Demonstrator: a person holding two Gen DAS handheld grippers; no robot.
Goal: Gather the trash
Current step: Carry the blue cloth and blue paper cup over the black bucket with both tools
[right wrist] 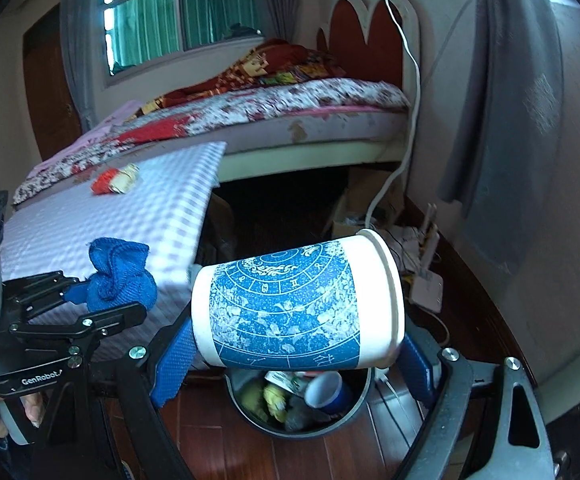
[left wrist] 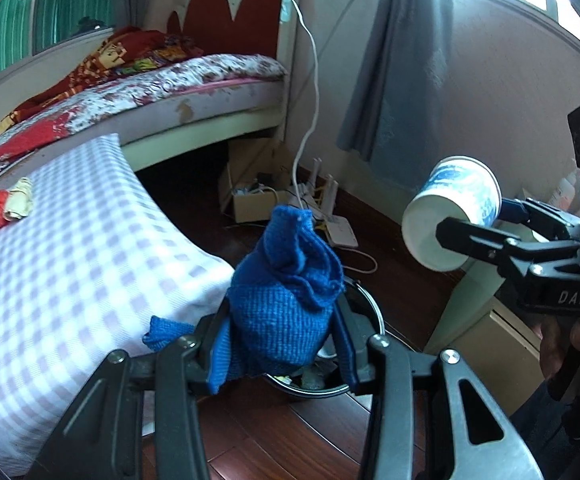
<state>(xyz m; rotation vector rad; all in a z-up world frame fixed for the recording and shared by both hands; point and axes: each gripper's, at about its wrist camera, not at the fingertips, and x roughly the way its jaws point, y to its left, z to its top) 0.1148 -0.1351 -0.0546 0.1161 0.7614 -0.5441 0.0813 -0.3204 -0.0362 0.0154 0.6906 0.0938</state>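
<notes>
- Gripping a crumpled blue knitted cloth (left wrist: 286, 292), your left tongs (left wrist: 282, 340) hold it above the round black trash bin (right wrist: 359, 410).
- Your right tongs (right wrist: 297, 344) clamp a sideways blue-and-white patterned paper cup (right wrist: 295, 310) over that bin.
- Crumpled red-and-cream wrapper (left wrist: 6, 204) lies far left on the checked pillow (left wrist: 82, 272).

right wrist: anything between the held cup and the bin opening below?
Nothing: in the right wrist view, the paper cup, held sideways, hangs directly over the open trash bin, only air between.
</notes>
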